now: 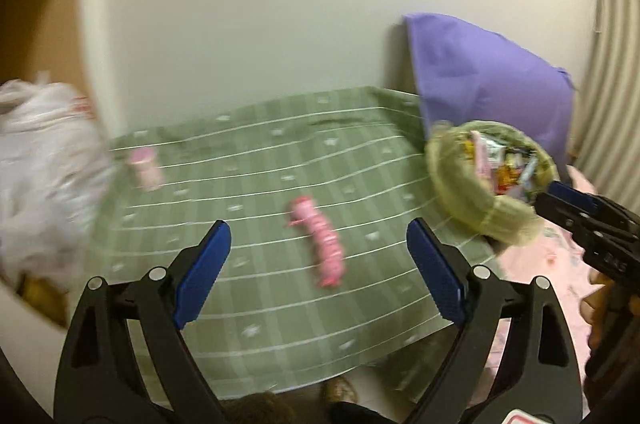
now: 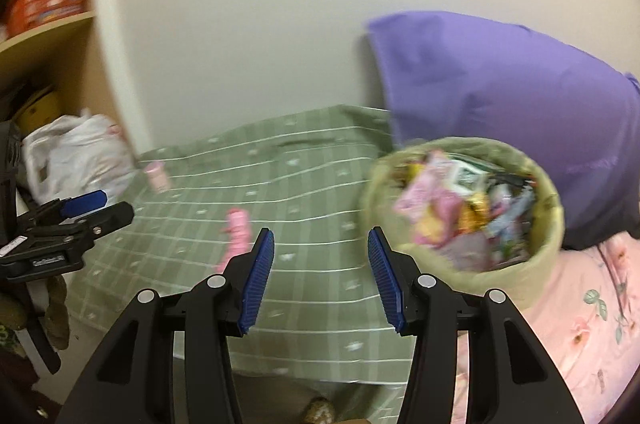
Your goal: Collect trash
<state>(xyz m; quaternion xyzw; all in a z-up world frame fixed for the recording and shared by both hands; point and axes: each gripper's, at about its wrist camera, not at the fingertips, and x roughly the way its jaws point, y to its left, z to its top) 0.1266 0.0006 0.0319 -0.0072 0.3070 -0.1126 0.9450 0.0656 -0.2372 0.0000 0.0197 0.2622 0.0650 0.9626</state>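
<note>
the left gripper is spread wide, and the pink wrapper lies just ahead between its fingers, pointing away. the right gripper, also spread, is farther.

The left gripper hangs wide open above a green checked cloth. A pink wrapper lies between its blue pads. A full trash basket sits right.

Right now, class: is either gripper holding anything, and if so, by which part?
Nothing is held. The left gripper and right gripper are both open and empty; the pink wrapper lies untouched on the green cloth.
</note>
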